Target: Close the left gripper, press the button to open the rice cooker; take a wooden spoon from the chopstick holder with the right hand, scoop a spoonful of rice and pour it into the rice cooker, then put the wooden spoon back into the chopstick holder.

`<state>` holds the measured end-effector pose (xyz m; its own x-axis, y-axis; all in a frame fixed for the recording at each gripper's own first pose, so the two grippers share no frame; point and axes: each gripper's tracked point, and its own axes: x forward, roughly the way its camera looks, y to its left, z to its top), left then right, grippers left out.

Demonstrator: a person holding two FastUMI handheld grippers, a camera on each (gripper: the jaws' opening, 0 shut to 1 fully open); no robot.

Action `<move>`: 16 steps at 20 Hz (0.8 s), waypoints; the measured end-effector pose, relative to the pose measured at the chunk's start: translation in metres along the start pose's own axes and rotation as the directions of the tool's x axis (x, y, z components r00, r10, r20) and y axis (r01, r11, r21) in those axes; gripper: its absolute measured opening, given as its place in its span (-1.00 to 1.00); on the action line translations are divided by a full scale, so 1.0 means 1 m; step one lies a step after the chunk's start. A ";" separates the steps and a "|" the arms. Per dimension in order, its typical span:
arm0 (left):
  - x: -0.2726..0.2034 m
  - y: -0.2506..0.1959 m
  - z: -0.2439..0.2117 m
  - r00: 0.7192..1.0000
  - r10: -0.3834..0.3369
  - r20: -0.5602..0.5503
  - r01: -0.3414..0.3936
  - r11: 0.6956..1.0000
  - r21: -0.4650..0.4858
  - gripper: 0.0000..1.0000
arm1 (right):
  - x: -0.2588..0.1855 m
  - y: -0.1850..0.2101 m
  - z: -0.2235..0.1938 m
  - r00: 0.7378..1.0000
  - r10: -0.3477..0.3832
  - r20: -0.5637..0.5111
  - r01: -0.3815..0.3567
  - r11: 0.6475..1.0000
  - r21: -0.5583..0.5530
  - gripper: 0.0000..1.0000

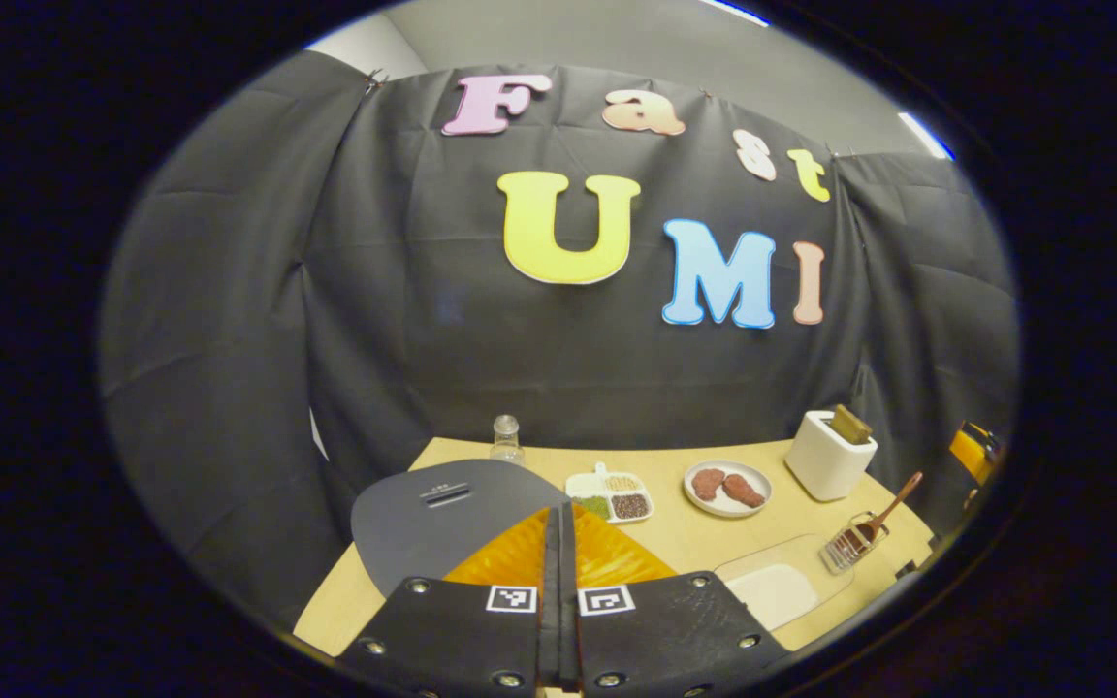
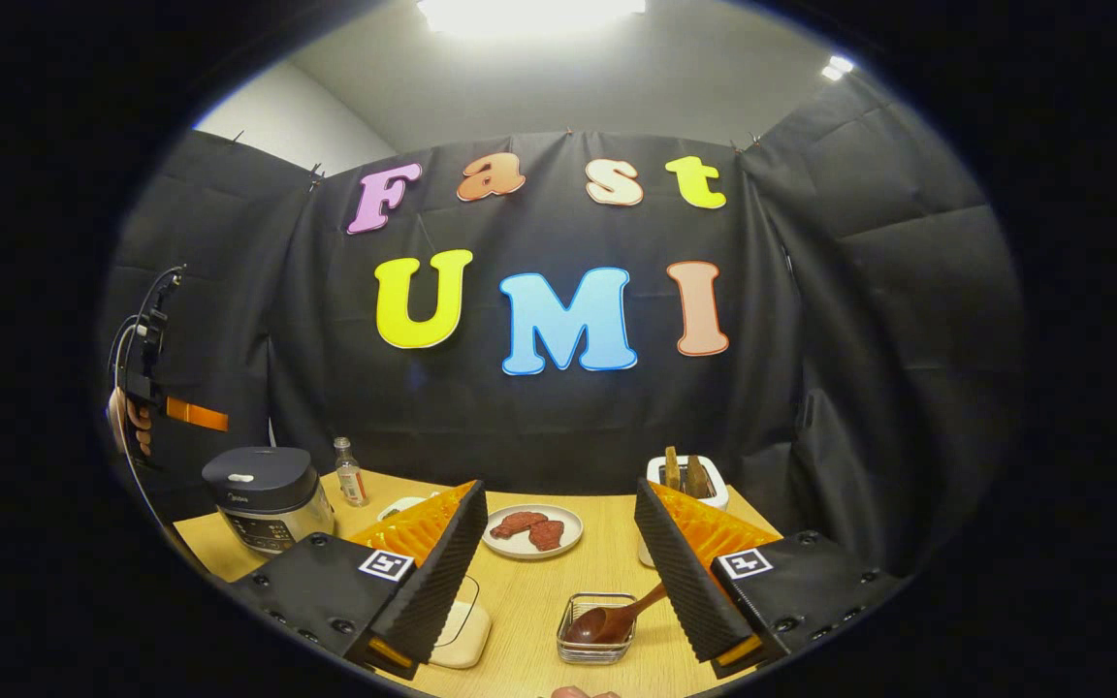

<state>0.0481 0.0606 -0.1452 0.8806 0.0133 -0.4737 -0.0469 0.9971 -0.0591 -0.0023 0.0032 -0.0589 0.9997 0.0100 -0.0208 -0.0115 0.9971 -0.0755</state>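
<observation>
Rice cooker [image 2: 268, 496] sits lid-down at the surface's [image 2: 539, 591] left end, the left gripper [image 1: 558, 543] above it with jaws pressed together on nothing. Right of the cooker — past a plate of meat [image 2: 532, 531] — the wooden spoon [image 2: 610, 620] lies in a wire chopstick holder [image 2: 597, 630], between the right gripper's [image 2: 558, 572] wide-open jaws.

Rice cookers: one [image 2: 268, 496]
Wooden spoons: one [image 2: 611, 620]
Wire holders: one [image 2: 597, 630]
Bottles: one [image 2: 350, 472]
Plates: one [image 2: 531, 547], carrying two pieces of meat [image 2: 531, 528]
Divided dishes: one [image 1: 609, 494], with three sorts of grain
Toasters: one [image 1: 829, 454]
Clear-lidded containers: one [image 1: 780, 582]
Tables: one [image 2: 539, 591]
</observation>
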 end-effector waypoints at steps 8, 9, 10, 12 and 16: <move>0.027 0.014 -0.044 0.986 -0.033 -0.165 0.019 0.996 -0.086 -0.98 | -0.006 0.004 -0.007 0.999 0.029 0.016 -0.030 0.999 0.036 0.95; 0.026 0.011 -0.048 0.983 -0.043 -0.180 0.027 0.996 -0.088 -0.98 | -0.005 0.003 -0.010 1.000 0.024 0.012 -0.025 0.999 0.024 0.95; 0.025 0.009 -0.054 0.980 -0.047 -0.193 0.031 0.996 -0.085 -0.98 | -0.004 0.003 -0.011 1.000 0.022 0.009 -0.022 1.000 0.019 0.95; 0.026 0.008 -0.064 0.975 -0.042 -0.220 0.029 0.998 -0.063 -0.98 | -0.003 0.009 -0.016 0.999 0.037 0.000 -0.037 0.999 0.028 0.95; 0.026 0.010 -0.068 0.972 -0.028 -0.233 0.018 0.999 -0.042 -0.99 | -0.003 0.007 -0.025 0.999 0.040 -0.013 -0.039 0.999 0.038 0.96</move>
<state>0.0387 0.0660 -0.2181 0.7477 -0.0321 -0.6633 -0.0506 0.9932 -0.1051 -0.0055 0.0087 -0.0841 0.9982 0.0484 -0.0363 -0.0498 0.9981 -0.0371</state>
